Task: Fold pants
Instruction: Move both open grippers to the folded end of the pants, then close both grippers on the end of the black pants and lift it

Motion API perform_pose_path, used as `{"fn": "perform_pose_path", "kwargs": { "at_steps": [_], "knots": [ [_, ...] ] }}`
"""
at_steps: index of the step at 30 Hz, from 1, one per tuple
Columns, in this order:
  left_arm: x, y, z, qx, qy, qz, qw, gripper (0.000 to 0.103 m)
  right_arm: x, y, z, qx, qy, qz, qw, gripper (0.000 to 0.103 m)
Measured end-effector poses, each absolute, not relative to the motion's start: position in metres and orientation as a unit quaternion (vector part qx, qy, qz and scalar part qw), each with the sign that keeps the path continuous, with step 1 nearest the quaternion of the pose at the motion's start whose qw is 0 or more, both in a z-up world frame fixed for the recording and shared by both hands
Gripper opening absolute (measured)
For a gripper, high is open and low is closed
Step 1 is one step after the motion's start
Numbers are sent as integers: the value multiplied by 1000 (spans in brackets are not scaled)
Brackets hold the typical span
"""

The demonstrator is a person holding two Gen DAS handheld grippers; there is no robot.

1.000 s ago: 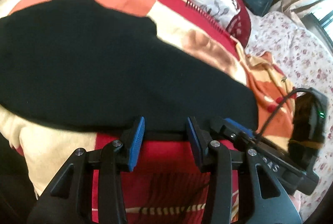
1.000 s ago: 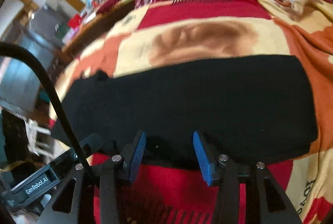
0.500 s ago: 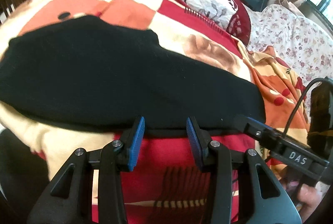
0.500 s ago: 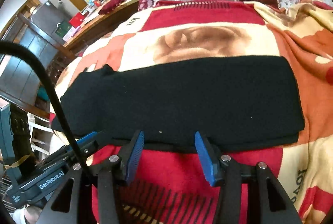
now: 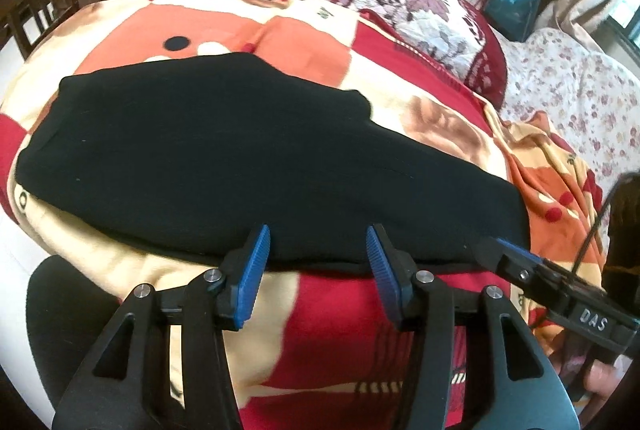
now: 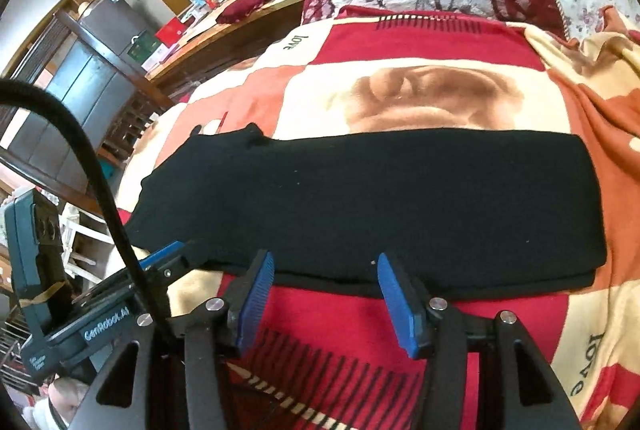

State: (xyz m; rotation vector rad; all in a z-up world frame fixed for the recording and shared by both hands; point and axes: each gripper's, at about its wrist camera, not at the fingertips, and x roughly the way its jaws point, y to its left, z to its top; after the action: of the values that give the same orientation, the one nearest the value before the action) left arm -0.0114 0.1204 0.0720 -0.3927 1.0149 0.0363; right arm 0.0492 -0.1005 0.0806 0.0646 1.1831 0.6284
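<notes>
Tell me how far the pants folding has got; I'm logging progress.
Done: the black pants lie folded lengthwise, two layers showing at the near edge, on the blanket. In hand: nothing; the left gripper and right gripper are open at that edge. Left: probably the crosswise folds.

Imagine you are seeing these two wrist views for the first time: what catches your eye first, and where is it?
A long black fabric pair of pants lies folded lengthwise across a bright red, orange and cream patchwork blanket. Nearest each camera, the left gripper and the right gripper, both with blue pads, stand open at the pants' near edge. Behind, a maroon-edged floral quilted cushion rests on the blanket's far side.
</notes>
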Motion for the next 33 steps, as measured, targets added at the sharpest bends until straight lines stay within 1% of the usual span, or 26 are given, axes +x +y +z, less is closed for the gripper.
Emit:
{"fn": "perform_pose_path", "kwargs": {
  "at_steps": [2, 10, 20, 24, 27, 30, 31, 33],
  "knots": [
    [-12, 128, 73, -191, 481, 23, 855, 50, 47, -96, 81, 29, 548, 296, 782, 58],
    [-14, 164, 75, -218, 476, 54, 850, 50, 46, -87, 79, 25, 550, 305, 777, 59],
    [-13, 182, 69, -247, 478, 52, 841, 50, 55, -130, 79, 66, 558, 256, 787, 59],
    [-29, 220, 71, -276, 460, 81, 840, 50, 58, -142, 74, 84, 571, 242, 780, 60],
    [-47, 252, 74, -291, 444, 110, 840, 50, 55, -121, 84, 71, 557, 295, 773, 60],
    [-71, 289, 73, -321, 433, 136, 831, 50, 56, -77, 94, 43, 542, 356, 760, 60],
    [-79, 301, 70, -332, 428, 146, 828, 51, 58, -58, 97, 37, 537, 378, 753, 60],
    [-88, 315, 66, -349, 420, 161, 822, 56, 60, -27, 101, 23, 525, 408, 747, 60]
  ]
}}
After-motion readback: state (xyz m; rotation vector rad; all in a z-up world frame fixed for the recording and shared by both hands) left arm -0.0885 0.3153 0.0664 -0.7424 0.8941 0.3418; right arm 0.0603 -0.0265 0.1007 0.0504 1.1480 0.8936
